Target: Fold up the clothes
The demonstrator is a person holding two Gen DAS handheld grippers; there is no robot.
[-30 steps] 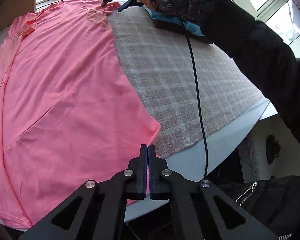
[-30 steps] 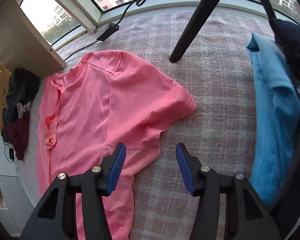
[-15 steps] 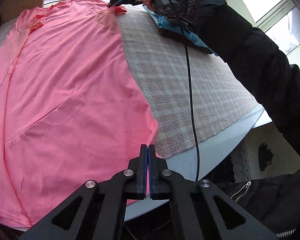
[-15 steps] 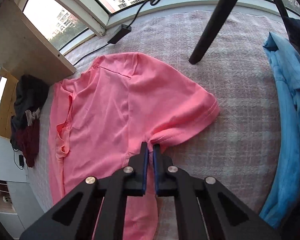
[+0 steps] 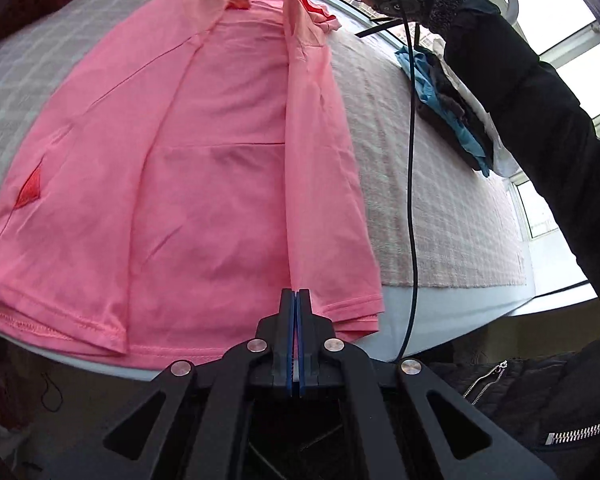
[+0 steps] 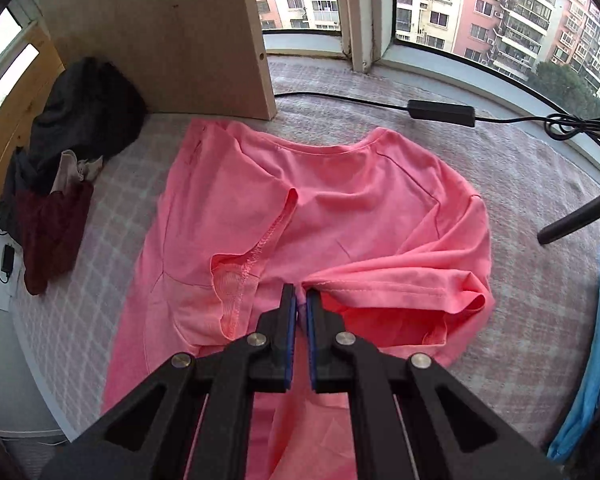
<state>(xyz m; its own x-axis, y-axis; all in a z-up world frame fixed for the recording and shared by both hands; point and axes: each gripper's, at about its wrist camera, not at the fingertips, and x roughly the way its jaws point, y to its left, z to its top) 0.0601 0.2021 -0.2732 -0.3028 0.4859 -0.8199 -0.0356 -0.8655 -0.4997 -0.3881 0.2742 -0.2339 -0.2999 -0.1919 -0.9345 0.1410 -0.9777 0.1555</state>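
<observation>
Pink shirt [image 5: 220,168] is spread on my checked surface [image 5: 428,168]; left hand-held gripper [image 5: 297,296] is clenched on its near hem, right hand-held gripper [image 6: 299,300] is clenched on the far sleeve, that side lifted.

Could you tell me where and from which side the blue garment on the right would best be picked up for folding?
Probably at the blue garment's long near edge, coming from above on the open blanket side. That edge lies exposed; dark clothes cover its far side in the left wrist view.
</observation>
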